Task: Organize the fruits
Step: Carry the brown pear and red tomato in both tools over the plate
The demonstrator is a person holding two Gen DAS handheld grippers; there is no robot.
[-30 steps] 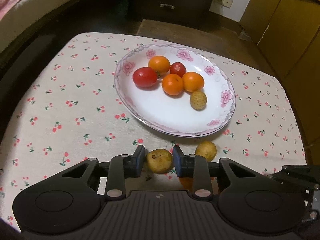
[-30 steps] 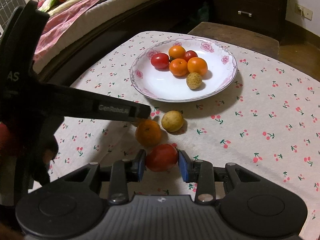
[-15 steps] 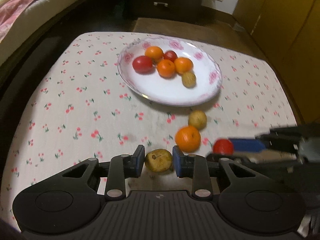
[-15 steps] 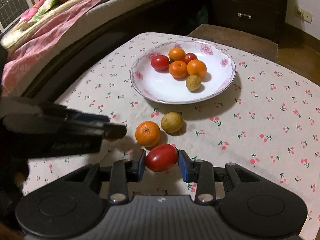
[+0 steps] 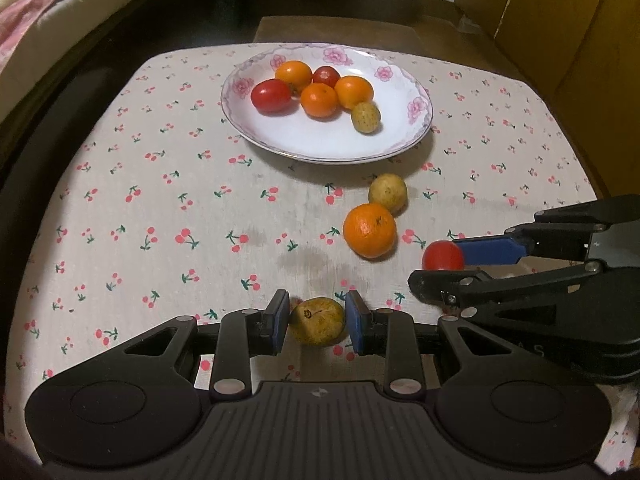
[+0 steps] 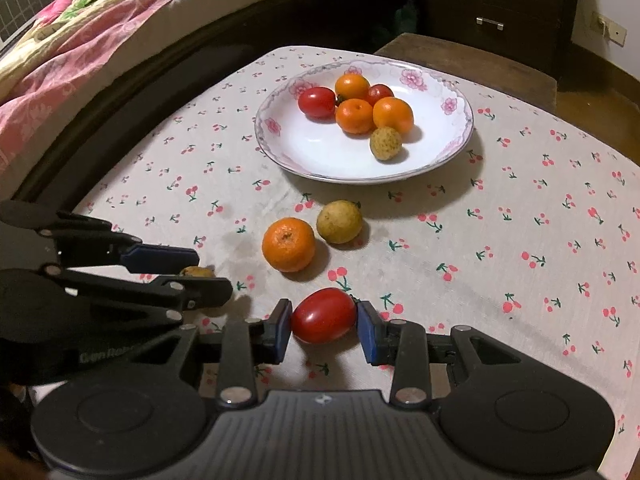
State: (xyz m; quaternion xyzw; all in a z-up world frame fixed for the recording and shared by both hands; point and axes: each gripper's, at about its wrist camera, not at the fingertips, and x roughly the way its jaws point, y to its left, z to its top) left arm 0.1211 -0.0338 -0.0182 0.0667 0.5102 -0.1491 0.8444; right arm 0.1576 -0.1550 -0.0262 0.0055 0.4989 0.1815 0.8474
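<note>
My left gripper [image 5: 317,322] is shut on a yellow-brown fruit [image 5: 316,321] and holds it above the tablecloth. My right gripper [image 6: 323,321] is shut on a red tomato [image 6: 323,315]; the tomato also shows in the left wrist view [image 5: 442,256]. A white flowered plate [image 5: 316,140] at the far middle holds several oranges, tomatoes and a small yellow fruit [image 5: 365,117]. An orange [image 5: 369,230] and a yellow fruit [image 5: 387,193] lie on the cloth between the plate and the grippers. The left gripper shows at the left of the right wrist view [image 6: 200,266].
The table has a cherry-print cloth [image 5: 160,200]. A bed with pink bedding [image 6: 80,40] runs along the left. A dark dresser [image 6: 492,4] and a wooden stool [image 6: 460,60] stand behind the table. Yellow cabinets [image 5: 560,40] are at the right.
Both grippers have lifted and drawn back from the plate with their fruit. The left gripper has moved left, away from the loose orange and yellow fruit.
</note>
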